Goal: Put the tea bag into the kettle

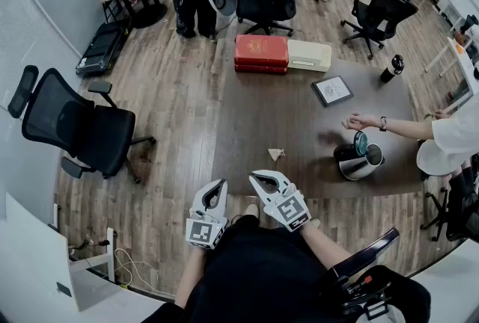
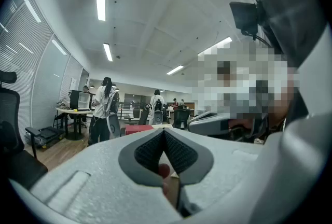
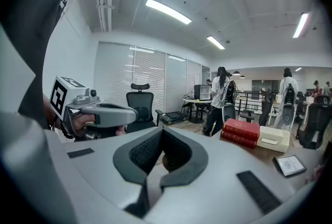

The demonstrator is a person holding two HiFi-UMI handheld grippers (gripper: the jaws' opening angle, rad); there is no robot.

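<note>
The tea bag (image 1: 276,154), a small tan triangle, lies on the dark table (image 1: 254,120) near its front edge. The steel kettle (image 1: 360,161) stands to its right with the lid tipped up. My left gripper (image 1: 222,182) and right gripper (image 1: 254,175) hover side by side at the table's near edge, short of the tea bag. Both are shut with nothing between the jaws. The left gripper view shows its jaws meeting at the left gripper's tip (image 2: 164,131); the right gripper (image 3: 162,130) looks the same in its own view. Neither gripper view shows the tea bag or the kettle.
Another person's arm (image 1: 389,125) reaches over the table from the right, hand just behind the kettle. Red books (image 1: 261,52), a cream box (image 1: 309,55), a tablet (image 1: 332,90) and a black bottle (image 1: 392,68) sit farther back. An office chair (image 1: 82,131) stands left.
</note>
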